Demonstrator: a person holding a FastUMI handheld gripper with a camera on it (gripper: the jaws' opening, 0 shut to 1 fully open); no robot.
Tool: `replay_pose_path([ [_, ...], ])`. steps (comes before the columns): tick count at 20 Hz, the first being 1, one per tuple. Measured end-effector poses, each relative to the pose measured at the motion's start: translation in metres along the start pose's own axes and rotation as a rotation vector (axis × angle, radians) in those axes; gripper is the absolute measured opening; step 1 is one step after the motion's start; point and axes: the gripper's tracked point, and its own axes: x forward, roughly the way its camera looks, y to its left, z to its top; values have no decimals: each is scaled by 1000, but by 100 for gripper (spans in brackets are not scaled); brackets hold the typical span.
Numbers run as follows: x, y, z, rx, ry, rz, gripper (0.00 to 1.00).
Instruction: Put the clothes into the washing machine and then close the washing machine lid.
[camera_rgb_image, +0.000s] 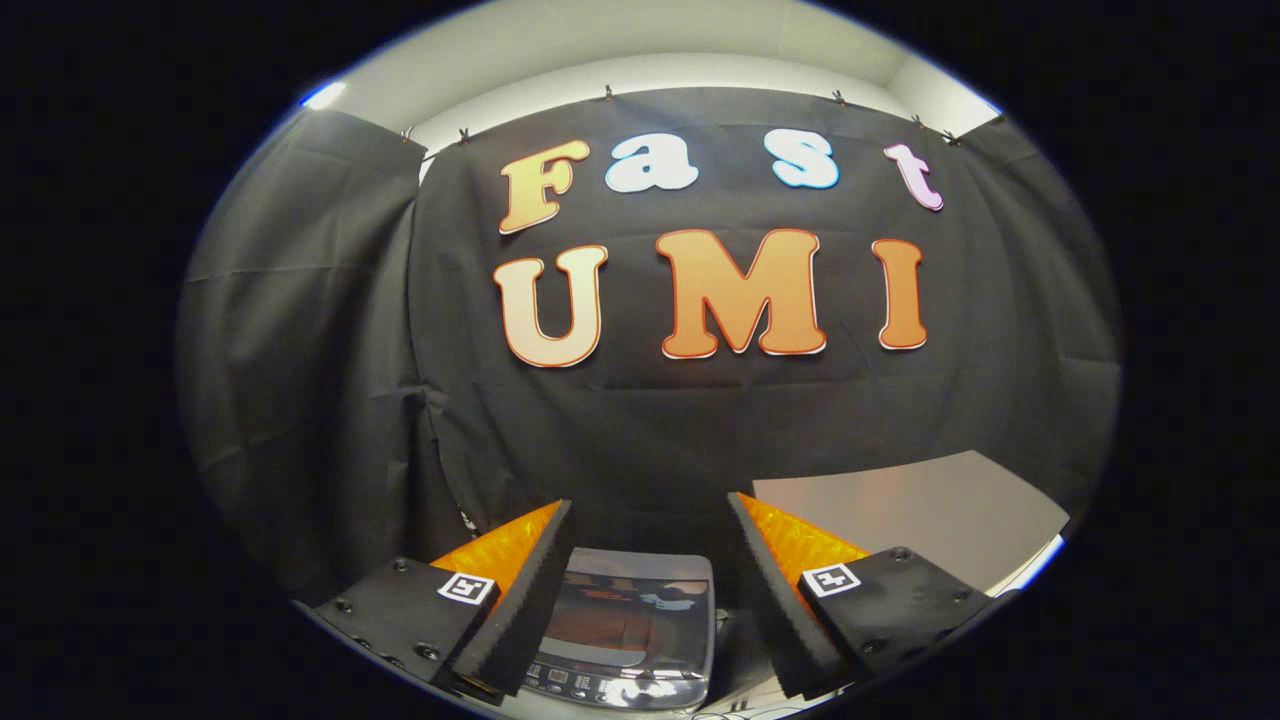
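While tongs gape, fingers partly hide the washing machine.

tongs held level, fingers spread wide apart, nothing between them

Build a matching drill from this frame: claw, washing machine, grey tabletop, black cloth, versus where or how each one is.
1. claw
2. washing machine
3. grey tabletop
4. black cloth

A. hangs behind everything
B. open, gripping nothing
C. low between the fingers
D. beyond the right-hand finger

Pairs: 1-B, 2-C, 3-D, 4-A.
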Motion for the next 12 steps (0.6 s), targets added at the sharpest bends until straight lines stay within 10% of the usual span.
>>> replay_pose_path([
  [12,-127,-91,29,14,-84,11,96],
])
